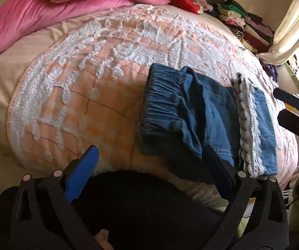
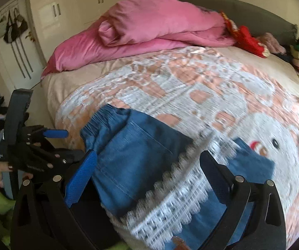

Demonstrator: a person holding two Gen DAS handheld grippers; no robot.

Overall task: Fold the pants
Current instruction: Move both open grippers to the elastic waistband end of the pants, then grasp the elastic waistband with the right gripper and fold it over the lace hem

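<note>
Both pairs of fingers stand spread, pinching nothing: my left gripper and right gripper hover over the folded pants on the bed. A careless grab could catch only 1 layer and undo the fold. Both point forward, tilted downward.

Matt denim pants, seemingly crocheted lace trim

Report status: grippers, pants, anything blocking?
Left gripper open, right gripper open, both empty. Pants folded on the bed. Nothing blocking.
</note>
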